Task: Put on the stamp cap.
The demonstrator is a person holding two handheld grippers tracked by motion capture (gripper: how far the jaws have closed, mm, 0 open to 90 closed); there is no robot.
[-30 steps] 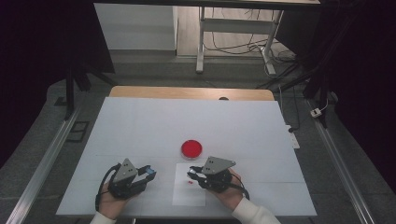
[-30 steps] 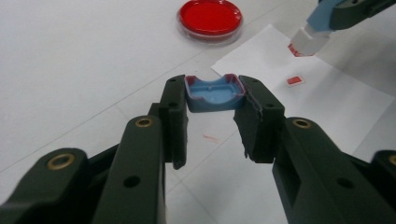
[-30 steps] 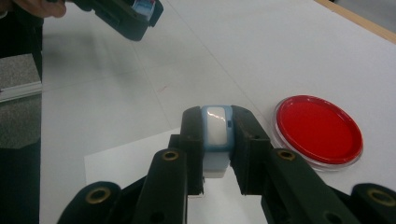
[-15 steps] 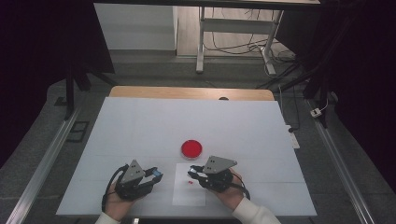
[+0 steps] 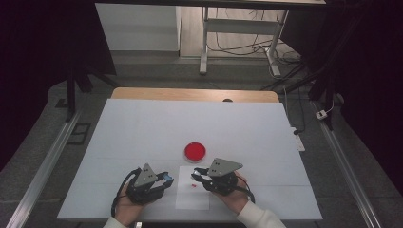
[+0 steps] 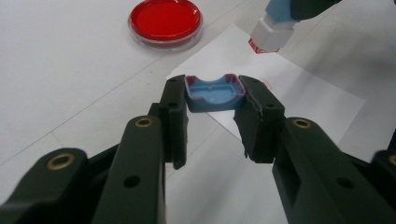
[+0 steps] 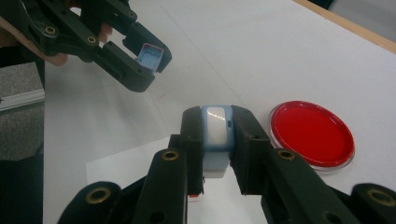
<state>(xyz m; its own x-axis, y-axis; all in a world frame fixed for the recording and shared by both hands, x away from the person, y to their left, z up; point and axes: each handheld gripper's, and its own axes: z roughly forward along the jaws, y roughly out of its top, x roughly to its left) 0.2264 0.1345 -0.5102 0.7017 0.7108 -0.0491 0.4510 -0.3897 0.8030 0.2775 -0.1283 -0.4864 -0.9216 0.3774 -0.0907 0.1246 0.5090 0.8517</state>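
Sitting between left tongs: blue cap (pinched).

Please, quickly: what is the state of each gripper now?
Left gripper: closed on the small blue plastic cap.
Right gripper: closed on the blue and white plastic stamp body.

Stamp base — hidden btwn jaws

Each gripper is matte black, with two blocky jaws on hinged links pinned by brass-coloured rivets and drilled with small round holes. A grey three-cornered plate with dark screw dots tops both the left gripper and the right gripper. Black cables loop from their bodies. The person wears white sleeves.
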